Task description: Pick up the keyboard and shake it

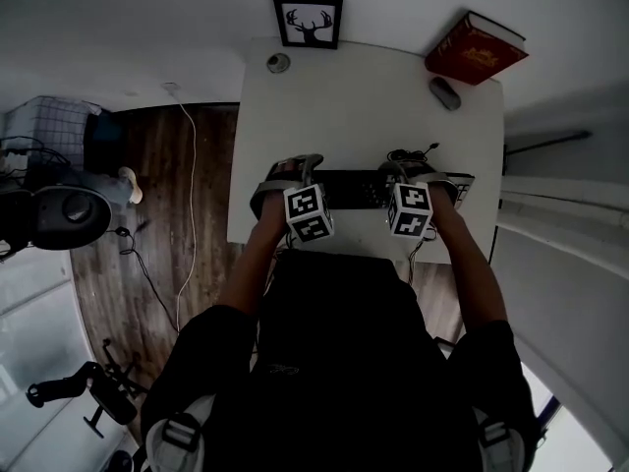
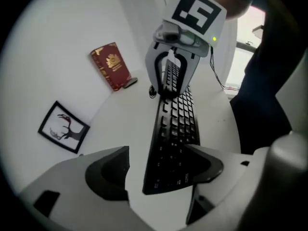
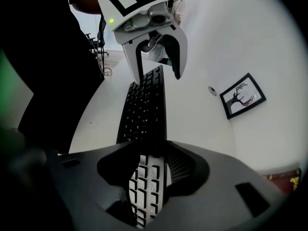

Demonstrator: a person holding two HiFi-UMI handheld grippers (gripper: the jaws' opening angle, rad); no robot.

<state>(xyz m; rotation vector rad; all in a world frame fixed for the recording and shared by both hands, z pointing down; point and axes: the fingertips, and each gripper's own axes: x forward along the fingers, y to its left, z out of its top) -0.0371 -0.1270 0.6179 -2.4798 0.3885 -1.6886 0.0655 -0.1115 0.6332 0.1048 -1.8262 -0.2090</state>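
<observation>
A black keyboard [image 1: 356,188] lies along the near side of the white table [image 1: 344,106], and I cannot tell whether it rests flat. My left gripper [image 1: 288,173] is at its left end. In the left gripper view the jaws [image 2: 161,165] stand wide apart around that end of the keyboard [image 2: 175,129], with bare table showing beside one jaw. My right gripper [image 1: 418,170] is at the right end. In the right gripper view the jaws [image 3: 149,165] press on both sides of the keyboard [image 3: 144,109].
A red book [image 1: 476,49] leans at the far right corner, with a small grey object [image 1: 444,92] beside it. A framed deer picture [image 1: 309,22] and a small round thing [image 1: 278,63] stand at the far left. A thin cable [image 1: 418,153] trails behind the keyboard.
</observation>
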